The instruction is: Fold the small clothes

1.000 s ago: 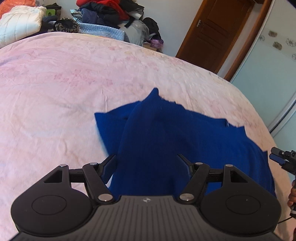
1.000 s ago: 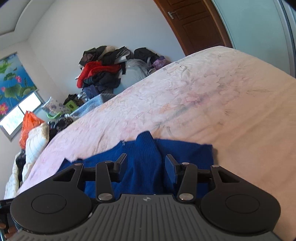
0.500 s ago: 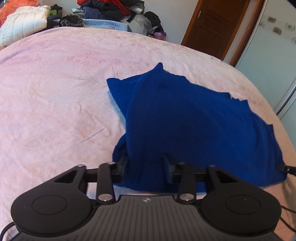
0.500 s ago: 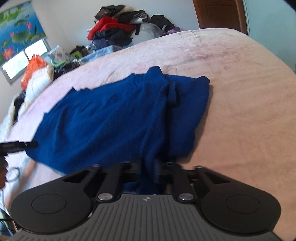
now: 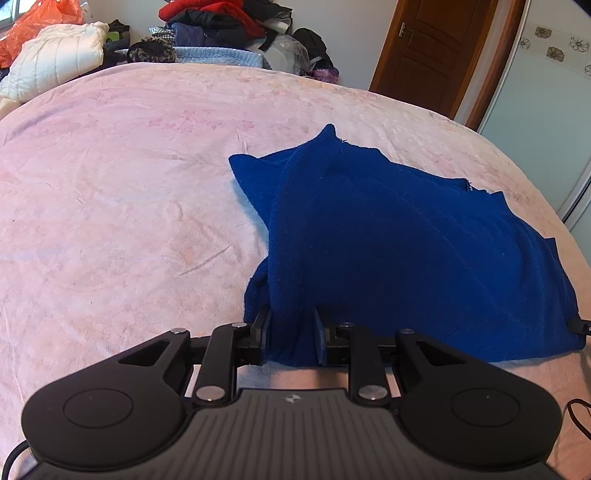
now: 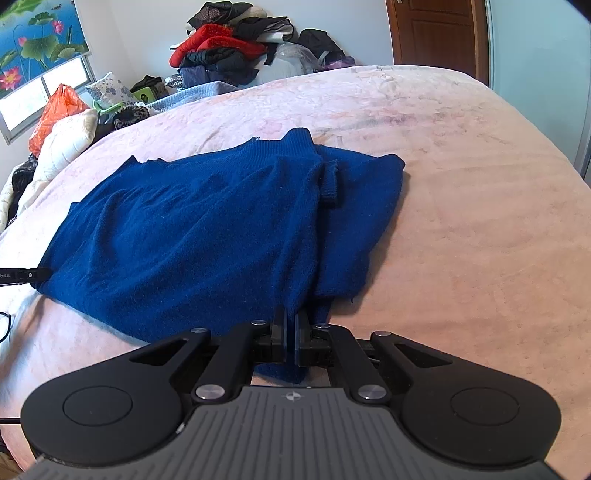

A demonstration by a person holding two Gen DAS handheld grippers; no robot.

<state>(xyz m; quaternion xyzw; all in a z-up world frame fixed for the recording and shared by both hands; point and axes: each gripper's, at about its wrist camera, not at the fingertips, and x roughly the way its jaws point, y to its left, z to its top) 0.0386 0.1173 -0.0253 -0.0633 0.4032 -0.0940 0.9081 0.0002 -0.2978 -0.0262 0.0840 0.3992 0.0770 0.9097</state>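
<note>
A dark blue knit sweater (image 5: 388, 240) lies on the pink bedspread (image 5: 110, 206), partly folded with one side doubled over. My left gripper (image 5: 291, 332) stands at its near left corner, jaws narrowed around a bunched fold of the cloth. In the right wrist view the sweater (image 6: 192, 229) spreads to the left. My right gripper (image 6: 290, 328) is shut on its near right corner, and a bit of cloth hangs below the jaws. The left gripper's tip (image 6: 22, 275) shows at the sweater's far left edge.
A heap of clothes (image 5: 221, 26) and a white padded jacket (image 5: 55, 62) lie past the bed's far edge. A brown door (image 5: 436, 48) and a pale wardrobe panel (image 5: 546, 92) stand at the right. A window with a lotus blind (image 6: 33, 55) is at the left.
Both grippers have closed in on the sweater's near corners and drawn back toward me. The sweater now lies further out in front and flatter on the bed.
</note>
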